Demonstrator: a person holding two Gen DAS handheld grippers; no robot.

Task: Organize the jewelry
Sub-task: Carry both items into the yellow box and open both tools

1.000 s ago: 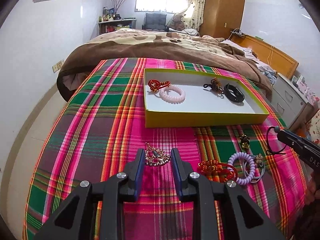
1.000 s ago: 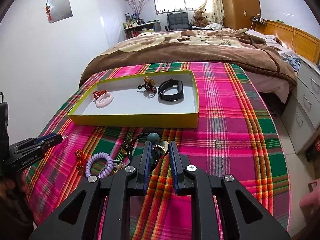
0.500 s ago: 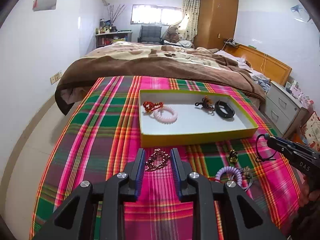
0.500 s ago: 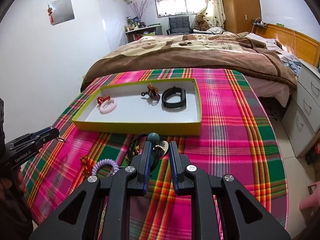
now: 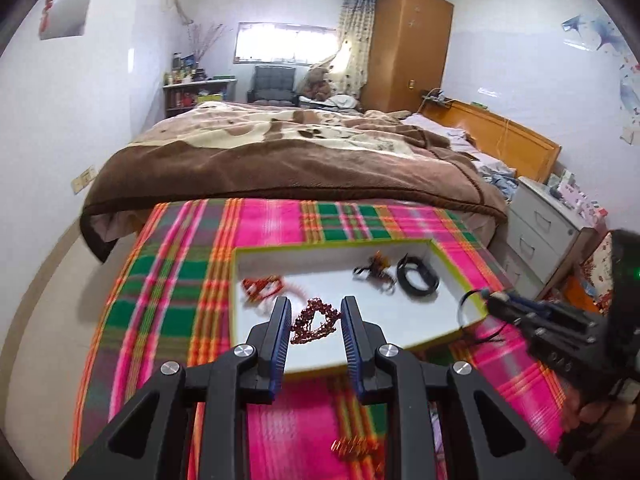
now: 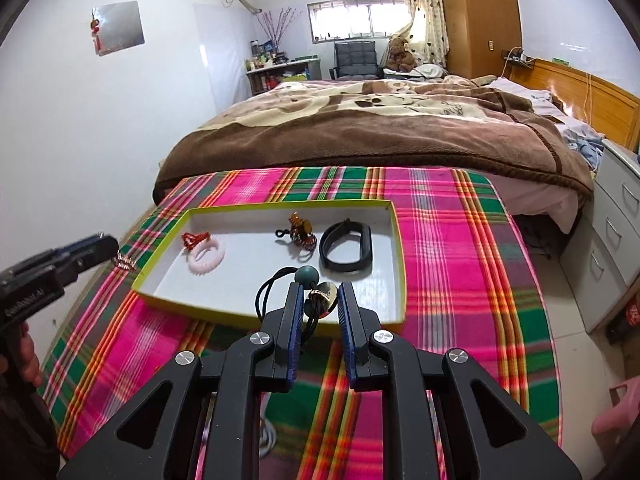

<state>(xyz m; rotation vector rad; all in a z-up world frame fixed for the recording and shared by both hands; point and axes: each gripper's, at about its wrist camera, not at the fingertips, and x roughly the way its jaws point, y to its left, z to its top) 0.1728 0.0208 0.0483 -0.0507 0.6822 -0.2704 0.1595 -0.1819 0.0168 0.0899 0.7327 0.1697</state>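
Note:
A yellow-rimmed white tray (image 6: pixel 400 280) (image 5: pixel 234 280) lies on the plaid cloth. It holds a pink coil ring (image 6: pixel 207 258), a red ornament (image 6: pixel 195 238), a beaded clip (image 6: pixel 301 232) and a black band (image 6: pixel 347 246). My left gripper (image 5: pixel 314 320) is shut on a red-gold beaded hairpiece (image 5: pixel 316 320) above the tray's near part. My right gripper (image 6: pixel 319 300) is shut on a black cord hair tie with a teal bead (image 6: pixel 307 275) over the tray's near edge. The right gripper also shows in the left wrist view (image 5: pixel 500 302), and the left gripper in the right wrist view (image 6: pixel 108 246).
A red-gold ornament (image 5: pixel 352 446) lies on the plaid cloth (image 6: pixel 460 240) near me. A bed with a brown blanket (image 6: pixel 380 128) stands behind. White drawers (image 6: pixel 616 216) are at the right. The left wall is close.
Both grippers have risen and moved forward, carrying their pieces from the cloth to above the tray. The loose pile on the cloth has dropped below the views.

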